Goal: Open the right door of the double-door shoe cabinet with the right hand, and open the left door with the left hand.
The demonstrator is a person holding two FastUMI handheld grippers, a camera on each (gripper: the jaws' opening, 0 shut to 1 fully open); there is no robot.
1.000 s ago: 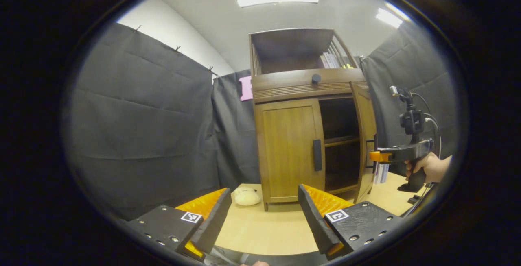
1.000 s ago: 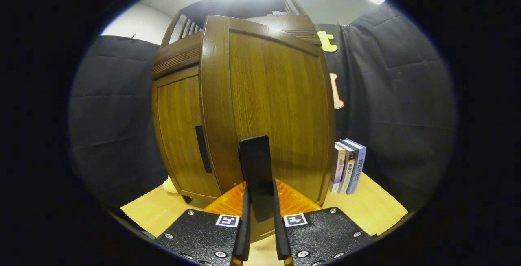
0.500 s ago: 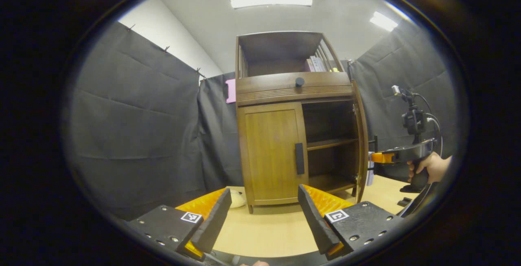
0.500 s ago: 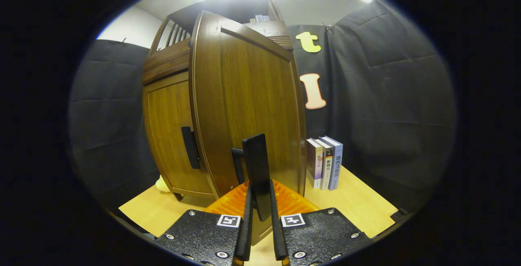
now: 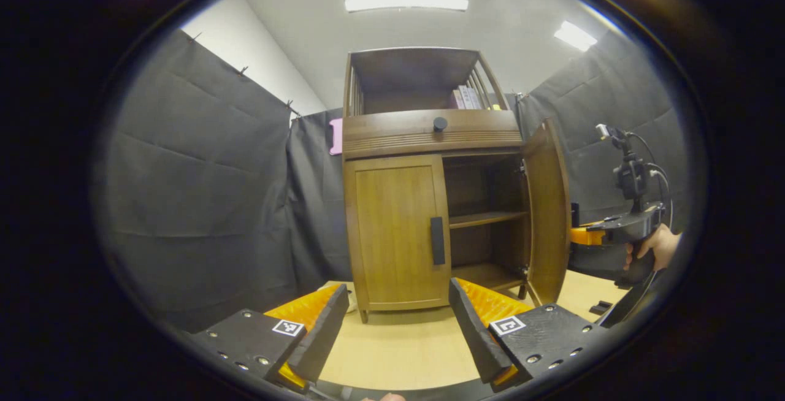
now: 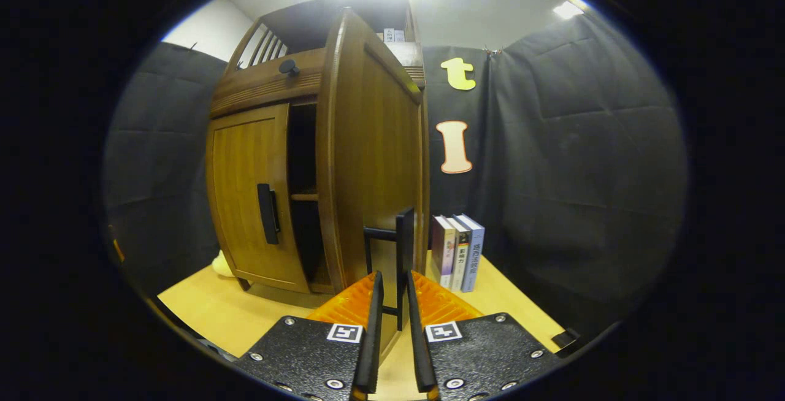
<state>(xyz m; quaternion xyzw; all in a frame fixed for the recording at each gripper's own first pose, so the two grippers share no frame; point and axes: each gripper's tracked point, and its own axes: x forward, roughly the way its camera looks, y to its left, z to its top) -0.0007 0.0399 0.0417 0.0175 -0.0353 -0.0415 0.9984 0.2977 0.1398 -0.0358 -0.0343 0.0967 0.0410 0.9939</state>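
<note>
The wooden shoe cabinet (image 5: pixel 429 134) stands on a light table. Its left door (image 5: pixel 395 229) is closed, with a black handle (image 5: pixel 436 240). My left gripper (image 5: pixel 395 327) hovers open and empty, well in front of that door. The right door (image 5: pixel 547 205) is swung wide, showing dark shelves inside. In the right gripper view, my right gripper (image 6: pixel 392 327) is shut on the right door's black handle (image 6: pixel 405 248), with the door (image 6: pixel 374 162) almost edge-on. The left door (image 6: pixel 248 192) and its handle (image 6: pixel 267 214) lie to the left. A hand (image 5: pixel 659 248) holds the right gripper (image 5: pixel 579 235).
Three books (image 6: pixel 457 254) stand on the table (image 6: pixel 202 309) just right of the open door. A cream soft toy (image 6: pixel 222 264) lies by the cabinet's left foot. More books (image 5: pixel 466 97) sit on the top shelf. A drawer knob (image 5: pixel 440 124) sits above the doors.
The right gripper has pulled the right door from about half open to wide open. The left gripper's view has shifted, so the cabinet sits more to its left; its fingers stay open.
</note>
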